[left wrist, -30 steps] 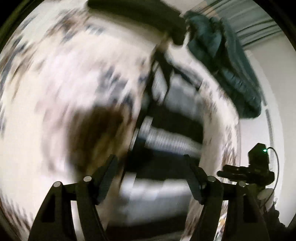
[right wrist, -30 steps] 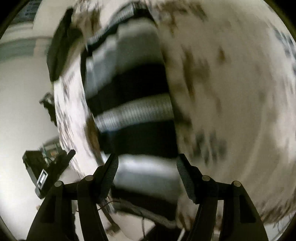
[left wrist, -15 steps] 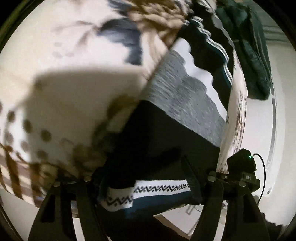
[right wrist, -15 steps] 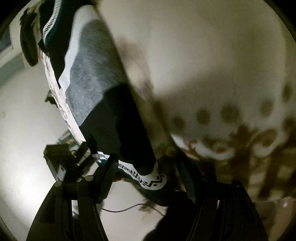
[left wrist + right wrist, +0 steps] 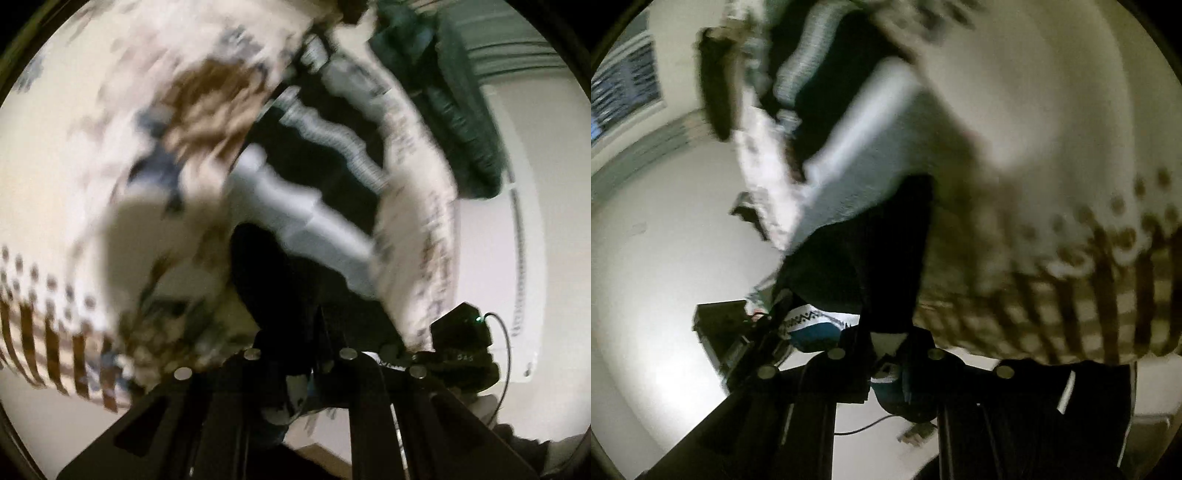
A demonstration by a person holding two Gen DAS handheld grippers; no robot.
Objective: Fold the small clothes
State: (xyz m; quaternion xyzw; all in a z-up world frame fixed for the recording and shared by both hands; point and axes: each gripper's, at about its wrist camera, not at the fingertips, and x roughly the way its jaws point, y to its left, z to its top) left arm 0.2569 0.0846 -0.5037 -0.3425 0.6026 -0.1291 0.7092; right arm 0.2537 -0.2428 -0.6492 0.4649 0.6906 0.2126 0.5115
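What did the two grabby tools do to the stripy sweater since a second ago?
Both closed on it. A second ago the left tool and right tool were wide open above the sweater. Then they came down at its near hem, and now each is shut, pinching the dark hem. The sweater still lies on the patterned bedspread, and the dark green jacket still lies at the far edge.

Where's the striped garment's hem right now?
The striped garment lies along the near edge of the patterned cloth; its hem is pinched in both the left gripper and the right gripper, low in each wrist view.
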